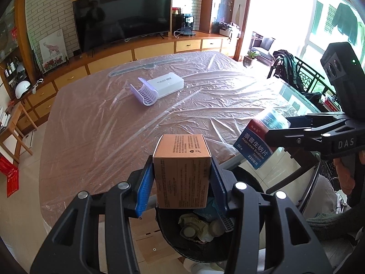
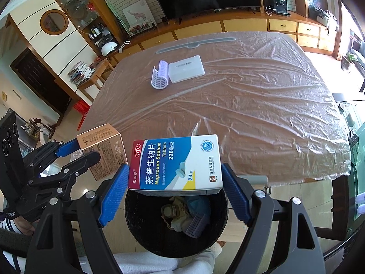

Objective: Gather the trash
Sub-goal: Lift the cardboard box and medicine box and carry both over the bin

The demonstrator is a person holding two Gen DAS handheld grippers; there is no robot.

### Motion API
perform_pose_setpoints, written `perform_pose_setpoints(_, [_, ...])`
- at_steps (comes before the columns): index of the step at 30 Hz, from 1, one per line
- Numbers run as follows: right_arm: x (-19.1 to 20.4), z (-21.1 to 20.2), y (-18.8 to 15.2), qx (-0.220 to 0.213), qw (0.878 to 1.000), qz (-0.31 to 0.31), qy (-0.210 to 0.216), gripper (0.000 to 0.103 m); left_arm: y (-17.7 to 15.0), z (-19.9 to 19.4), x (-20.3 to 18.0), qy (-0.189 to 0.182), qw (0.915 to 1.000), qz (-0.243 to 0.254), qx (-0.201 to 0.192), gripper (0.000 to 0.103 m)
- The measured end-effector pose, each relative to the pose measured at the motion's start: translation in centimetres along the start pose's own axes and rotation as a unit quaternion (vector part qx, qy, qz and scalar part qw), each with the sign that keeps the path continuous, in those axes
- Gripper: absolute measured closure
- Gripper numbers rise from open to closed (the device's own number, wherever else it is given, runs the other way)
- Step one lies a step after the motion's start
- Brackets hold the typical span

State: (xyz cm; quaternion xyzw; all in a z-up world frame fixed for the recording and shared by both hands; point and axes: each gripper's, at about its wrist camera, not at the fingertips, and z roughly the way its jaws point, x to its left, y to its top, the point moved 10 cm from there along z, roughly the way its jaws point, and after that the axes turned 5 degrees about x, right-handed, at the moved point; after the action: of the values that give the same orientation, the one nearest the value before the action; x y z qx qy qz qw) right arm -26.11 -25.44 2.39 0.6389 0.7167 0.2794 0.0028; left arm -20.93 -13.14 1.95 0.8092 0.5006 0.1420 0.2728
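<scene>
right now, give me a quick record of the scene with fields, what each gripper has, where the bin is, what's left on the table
left gripper: shut on brown box
right gripper: shut on blue and white tablet box
bin: black, on the floor below both boxes, already holding scraps
table: covered in clear plastic sheet
left on table: white case touching a purple slotted holder

The left gripper is rising from the lower centre of its own view, angled downward, its blue pads pressing inward on a load. The right gripper is pointing downward likewise at lower centre, jaws standing wider, also clamping.
</scene>
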Motion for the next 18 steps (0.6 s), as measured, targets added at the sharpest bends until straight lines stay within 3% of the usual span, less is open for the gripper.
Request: perform_pose_setpoints(18, [0.9,1.5,-3.6,0.036,0.999,-0.013,-0.001,0.025,-3.3,-0.3,-2.5,-0.023,0.9994,0.010,0.024,0.055])
